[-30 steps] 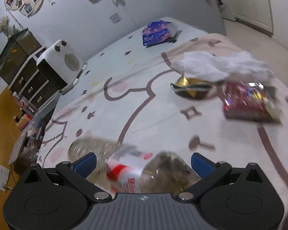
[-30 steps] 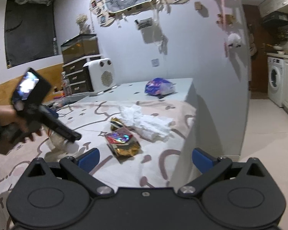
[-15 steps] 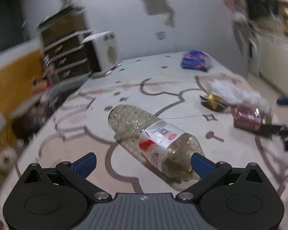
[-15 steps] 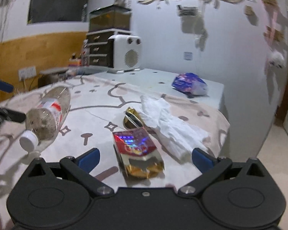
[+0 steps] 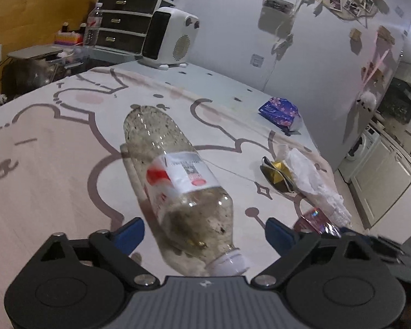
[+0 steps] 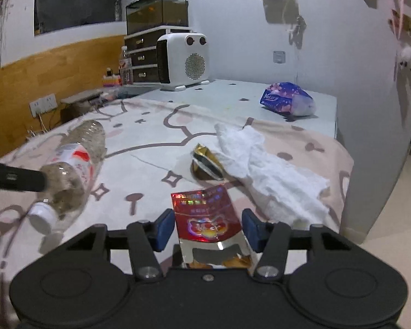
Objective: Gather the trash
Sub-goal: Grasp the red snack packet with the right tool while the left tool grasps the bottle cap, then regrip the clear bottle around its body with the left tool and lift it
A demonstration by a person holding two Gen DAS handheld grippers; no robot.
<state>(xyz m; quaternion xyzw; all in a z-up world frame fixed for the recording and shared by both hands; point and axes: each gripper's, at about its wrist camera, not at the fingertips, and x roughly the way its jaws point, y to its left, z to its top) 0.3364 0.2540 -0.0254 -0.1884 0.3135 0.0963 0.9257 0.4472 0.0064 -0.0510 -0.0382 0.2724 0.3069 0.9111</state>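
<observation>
Trash lies scattered over a table covered with a pale cartoon-print cloth (image 5: 54, 148). Nearest on the left is a clear plastic bottle (image 5: 175, 181), dirty inside, lying on its side with its white cap toward the camera and a red-and-white label round its middle. The left gripper (image 5: 202, 231) straddles the bottle's neck end, one blue pad on each side; its jaws are closing, and a gap is visible between each pad and the bottle, so nothing is gripped yet. To the right, near the table's right edge, lies a red foil snack packet (image 6: 207, 219). The right gripper (image 6: 205, 229) has this packet between its blue pads and its jaws are closing; the left pad appears to meet the packet's edge and the right pad sits just beside it, so whether they press on it cannot be told. Just beyond the packet rests a gold-and-black wrapper (image 6: 205, 161), touching a crumpled white paper towel (image 6: 263, 170) that stretches toward the right edge. Farther back on the right sits a blue tissue pack (image 6: 286, 98). At the far end stands a white fan heater (image 6: 182, 60), with dark drawers (image 6: 142, 54) and a glass tank (image 6: 157, 12) behind it to the left.
</observation>
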